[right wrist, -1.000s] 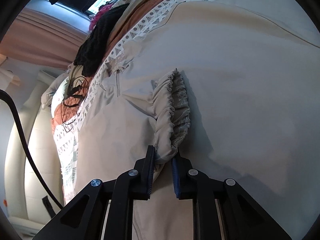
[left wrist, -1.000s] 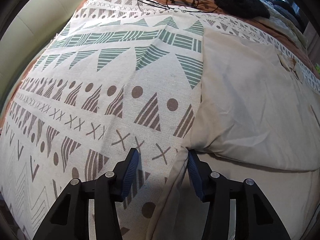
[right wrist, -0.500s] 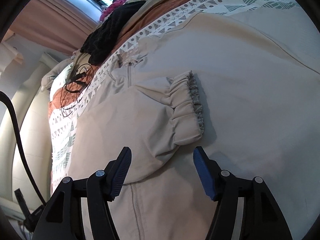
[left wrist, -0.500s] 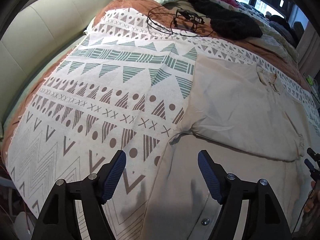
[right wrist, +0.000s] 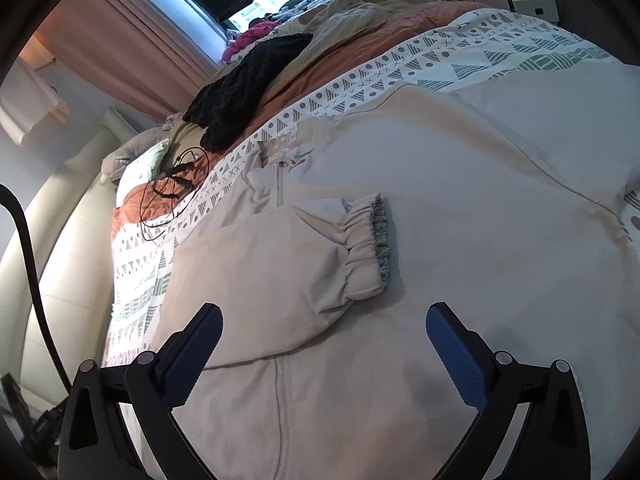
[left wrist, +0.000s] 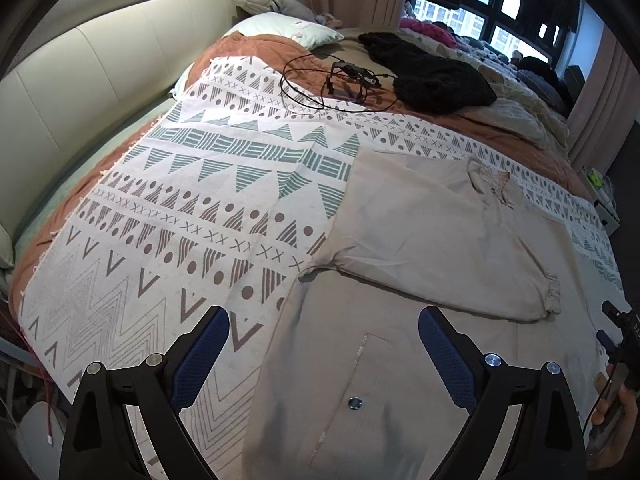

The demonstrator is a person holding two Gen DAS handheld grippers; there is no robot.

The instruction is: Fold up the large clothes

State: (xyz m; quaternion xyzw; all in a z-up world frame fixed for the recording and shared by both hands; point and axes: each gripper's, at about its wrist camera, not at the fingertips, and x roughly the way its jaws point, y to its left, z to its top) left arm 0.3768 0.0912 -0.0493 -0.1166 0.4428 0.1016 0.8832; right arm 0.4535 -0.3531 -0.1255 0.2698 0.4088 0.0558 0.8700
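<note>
A large beige zip jacket (left wrist: 420,240) lies flat on a patterned white blanket (left wrist: 180,216) on the bed. Its left sleeve (left wrist: 440,256) is folded across the chest, and the elastic cuff (right wrist: 366,252) rests near the zipper. My left gripper (left wrist: 322,344) is open and empty, raised above the jacket's lower left side. My right gripper (right wrist: 322,336) is open and empty, raised above the jacket front (right wrist: 460,240), just short of the cuff. The other sleeve runs off to the right in the right wrist view.
A black knit garment (left wrist: 432,76) and a coiled black cable (left wrist: 328,84) lie at the far side of the bed. Pillows (left wrist: 284,28), a padded headboard (left wrist: 80,92) and a pile of clothes by the window (right wrist: 288,12) border the bed.
Both grippers let go of the jacket, opened wide and drew back and up. The sleeve and its cuff now lie flat across the jacket's chest.
</note>
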